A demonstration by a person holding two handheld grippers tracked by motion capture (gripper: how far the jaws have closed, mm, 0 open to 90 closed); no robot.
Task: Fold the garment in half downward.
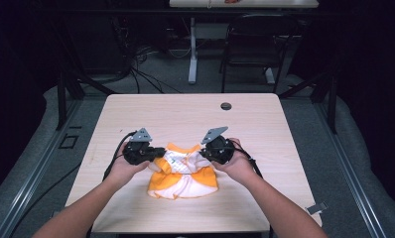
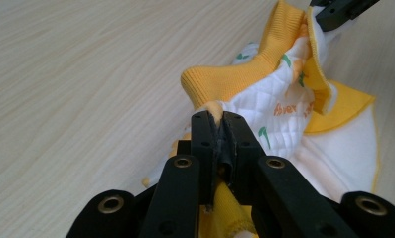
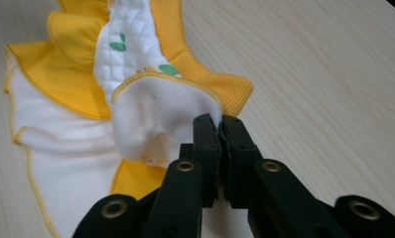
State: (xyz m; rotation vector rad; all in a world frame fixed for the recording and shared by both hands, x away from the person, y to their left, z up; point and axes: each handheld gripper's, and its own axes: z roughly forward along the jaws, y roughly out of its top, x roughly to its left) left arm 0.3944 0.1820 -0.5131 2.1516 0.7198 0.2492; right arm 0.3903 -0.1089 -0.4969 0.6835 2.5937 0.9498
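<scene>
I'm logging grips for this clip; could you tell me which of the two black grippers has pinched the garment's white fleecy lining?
The right gripper: its shut jaws pinch the white fleecy lining of the small orange-and-white quilted garment. The left gripper clamps orange ribbed trim instead.

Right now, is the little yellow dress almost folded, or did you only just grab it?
Only just grabbed. Done: the left gripper and the right gripper are each shut on a shoulder edge of the little dress. In hand: its top is pinched up between them, while the skirt lies spread on the table. Left: no fold shows yet, so probably all the folding.
</scene>
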